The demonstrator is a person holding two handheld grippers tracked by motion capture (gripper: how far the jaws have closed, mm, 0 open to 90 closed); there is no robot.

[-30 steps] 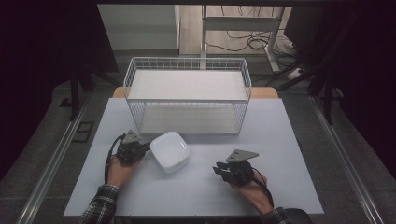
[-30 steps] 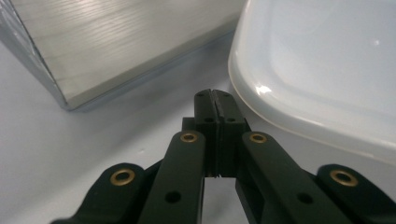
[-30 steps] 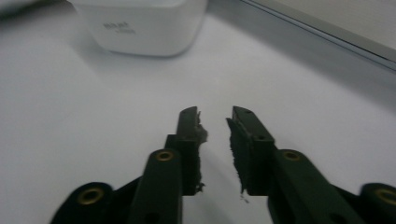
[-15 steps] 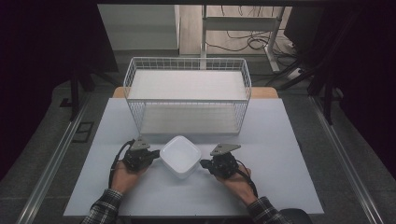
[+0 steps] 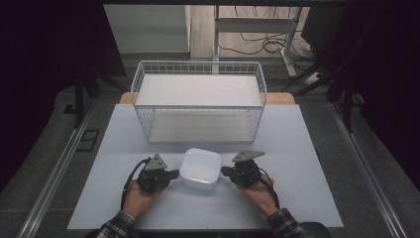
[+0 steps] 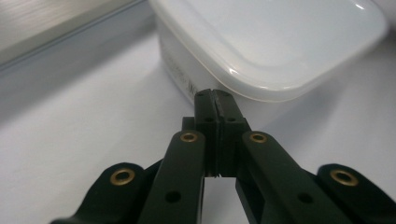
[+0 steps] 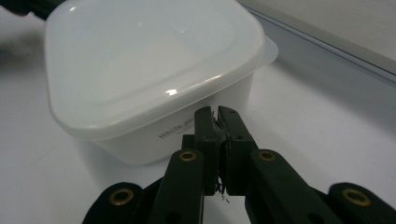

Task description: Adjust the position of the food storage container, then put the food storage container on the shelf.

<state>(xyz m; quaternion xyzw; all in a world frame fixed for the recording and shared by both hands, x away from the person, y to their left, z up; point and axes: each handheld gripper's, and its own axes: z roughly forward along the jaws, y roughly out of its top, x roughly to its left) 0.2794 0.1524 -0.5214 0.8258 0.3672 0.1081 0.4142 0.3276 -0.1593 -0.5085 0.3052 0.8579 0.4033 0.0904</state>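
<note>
A white plastic container (image 5: 200, 167) with its lid on sits on the table near the front edge. My left gripper (image 5: 174, 174) is shut with nothing between its jaws, and its tips rest against the container's left side. In the left gripper view the shut tips (image 6: 215, 95) touch the container (image 6: 280, 42) just under the lid's rim. My right gripper (image 5: 225, 171) is also shut and empty, with its tips at the container's right side. In the right gripper view those tips (image 7: 217, 114) meet the container's wall (image 7: 140, 60) below the lid.
A white wire basket (image 5: 198, 63) stands behind the container, across the middle of the pale table (image 5: 307, 148). Bare tabletop lies to either side of my hands. Dark floor, rails and cables surround the table.
The container has slid right to the table's middle, with my left gripper moving right against it. My right gripper has edged left and forward to the container's right side.
</note>
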